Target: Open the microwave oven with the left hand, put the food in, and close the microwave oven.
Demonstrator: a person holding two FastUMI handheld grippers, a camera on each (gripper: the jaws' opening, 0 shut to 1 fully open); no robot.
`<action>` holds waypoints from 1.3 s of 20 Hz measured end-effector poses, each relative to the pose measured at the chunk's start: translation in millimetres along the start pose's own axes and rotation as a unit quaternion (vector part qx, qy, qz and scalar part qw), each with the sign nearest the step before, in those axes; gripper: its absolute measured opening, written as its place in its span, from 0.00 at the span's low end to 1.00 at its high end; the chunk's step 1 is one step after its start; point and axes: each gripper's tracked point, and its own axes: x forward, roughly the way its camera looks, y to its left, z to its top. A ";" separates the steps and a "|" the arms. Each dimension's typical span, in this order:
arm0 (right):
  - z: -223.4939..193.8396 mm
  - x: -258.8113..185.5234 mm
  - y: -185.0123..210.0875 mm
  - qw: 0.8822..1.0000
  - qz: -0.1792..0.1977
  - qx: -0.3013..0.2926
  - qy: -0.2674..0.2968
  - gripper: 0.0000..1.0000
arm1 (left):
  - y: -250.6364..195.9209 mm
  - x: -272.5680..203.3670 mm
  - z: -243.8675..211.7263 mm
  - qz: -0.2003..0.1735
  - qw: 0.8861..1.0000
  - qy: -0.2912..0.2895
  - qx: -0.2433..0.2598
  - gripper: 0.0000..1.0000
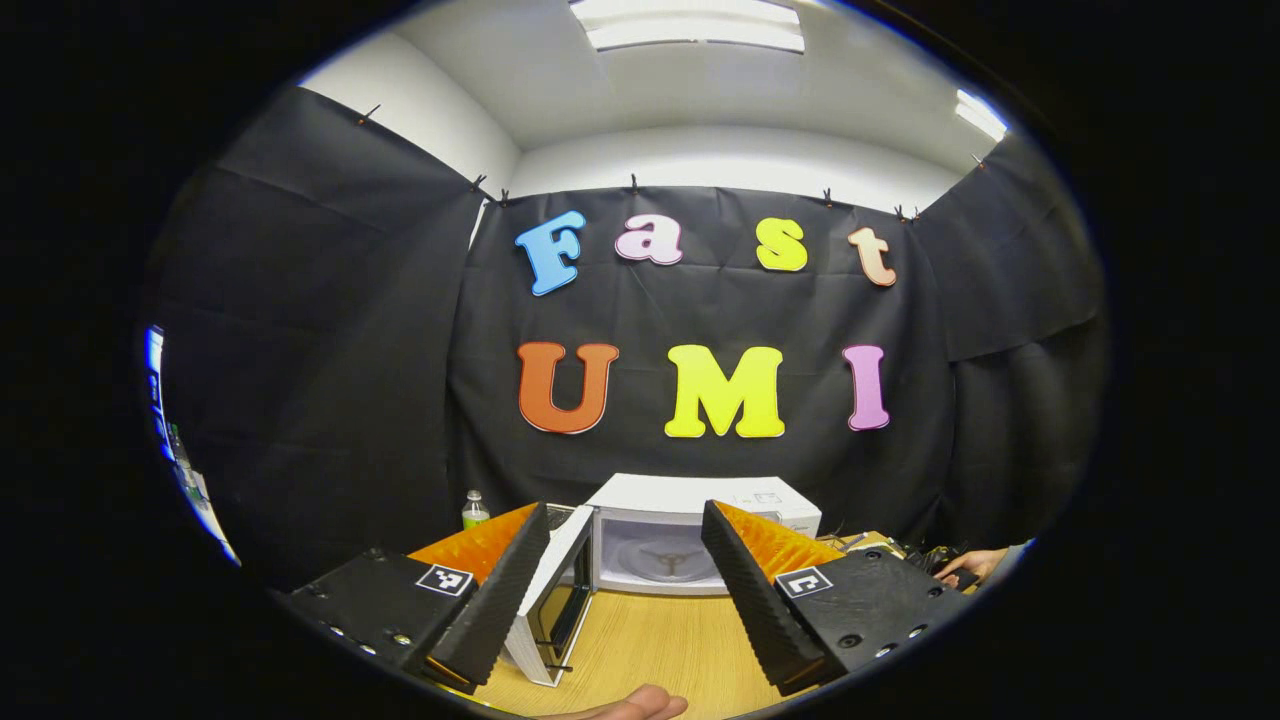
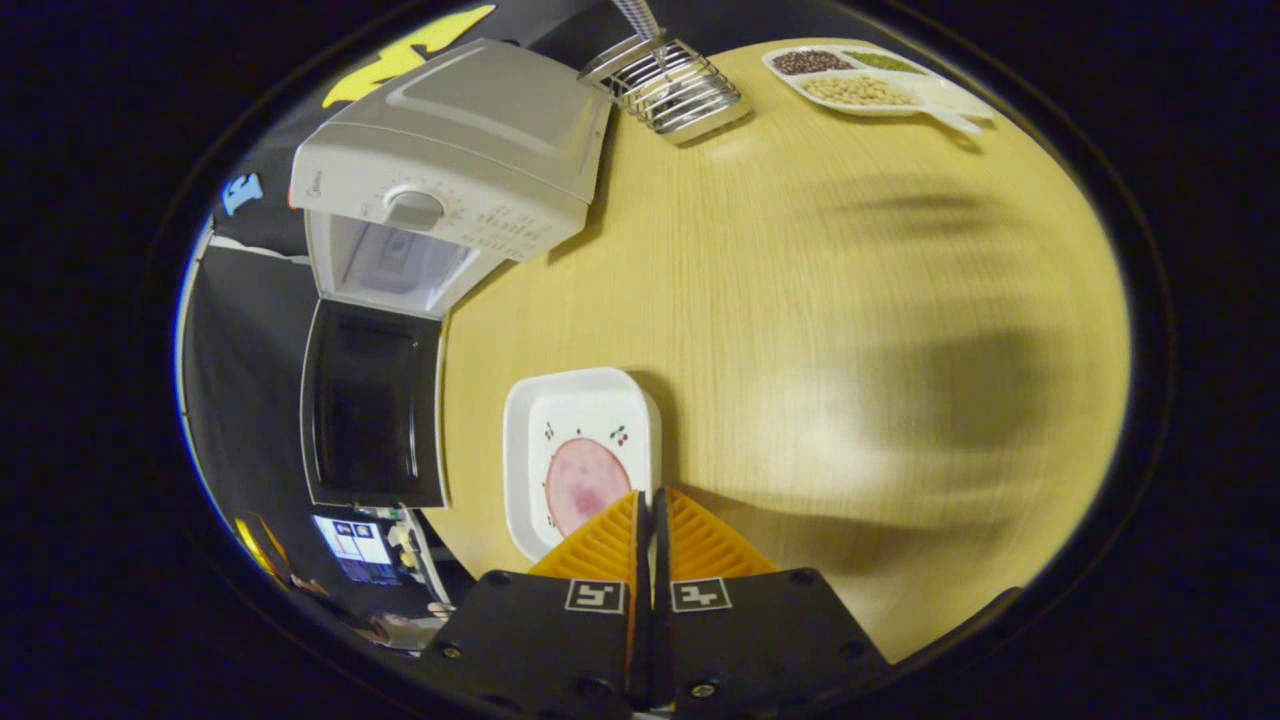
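With the microwave (image 1: pixel 690 535) door (image 1: pixel 555 595) already swung wide at lower centre of the left gripper view, lift the plate (image 2: pixel 580 455) level so the pink food slice (image 2: pixel 585 485) stays put. Your right tool (image 2: pixel 650 520) sits pinched at the plate's near rim, low centre of the right gripper view; whether it truly grips, I cannot tell. Your left tool (image 1: pixel 625 575) hangs spread wide, empty, above the bench (image 2: pixel 850 330).
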 end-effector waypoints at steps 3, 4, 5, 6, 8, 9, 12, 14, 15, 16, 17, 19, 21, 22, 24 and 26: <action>-2.8 -0.5 21.7 0.998 0.033 0.045 -0.033 0.00 | 3.0 -5.8 -1.6 -0.007 1.000 -0.001 0.001 0.94; -3.1 -2.0 30.5 0.996 0.041 0.060 -0.048 0.00 | 5.2 -8.0 -1.3 -0.008 1.000 -0.002 0.000 0.94; -1.9 -1.2 38.5 0.994 0.043 0.070 -0.066 0.04 | 6.1 -8.7 -1.8 -0.010 1.000 -0.002 0.000 0.94; -1.5 -0.1 46.5 0.993 0.041 0.078 -0.084 0.00 | 7.4 -10.6 -2.1 -0.014 1.000 -0.001 -0.001 0.94; -3.0 5.7 60.5 0.990 0.026 0.083 -0.112 0.04 | 9.7 -14.0 -3.3 -0.020 1.000 -0.001 0.000 0.94; -4.5 8.8 67.8 0.989 0.020 0.082 -0.123 0.00 | 14.6 -15.5 -2.3 -0.019 1.000 -0.003 0.002 0.94; -6.8 19.8 105.0 0.983 0.027 0.096 -0.154 0.00 | 26.2 -20.3 -6.5 -0.012 1.000 0.004 0.004 0.94; -7.1 31.0 131.3 0.976 0.037 0.117 -0.178 0.00 | 32.1 -23.5 -4.5 -0.013 1.000 0.005 -0.002 0.94; -5.7 39.6 143.2 0.973 0.037 0.127 -0.188 0.00 | 37.0 -24.6 -3.7 -0.013 1.000 0.006 -0.005 0.94; -4.9 47.6 153.9 0.970 0.037 0.138 -0.196 0.04 | 43.3 -24.5 -3.9 -0.011 1.000 0.006 -0.010 0.94; -2.9 56.0 164.7 0.965 0.036 0.155 -0.207 0.00 | 48.0 -23.7 -6.4 -0.009 1.000 0.008 -0.013 0.94; 1.9 74.7 186.6 0.952 0.039 0.202 -0.225 0.00 | 59.8 -21.0 -11.0 0.001 1.000 0.013 -0.015 0.94; 10.4 93.0 198.9 0.939 0.023 0.239 -0.247 0.04 | 74.8 -19.4 -11.2 0.019 1.000 0.011 -0.013 0.94; 14.2 101.1 205.3 0.930 0.016 0.256 -0.263 0.00 | 81.5 -17.9 -12.5 0.028 0.999 0.011 -0.013 0.94; 27.9 112.7 220.9 0.912 0.007 0.278 -0.301 0.04 | 87.3 -16.6 -18.1 0.032 0.999 0.017 -0.015 0.93; 45.4 117.2 234.3 0.896 -0.007 0.277 -0.346 0.00 | 94.5 -15.2 -19.0 0.034 0.999 0.018 -0.019 0.93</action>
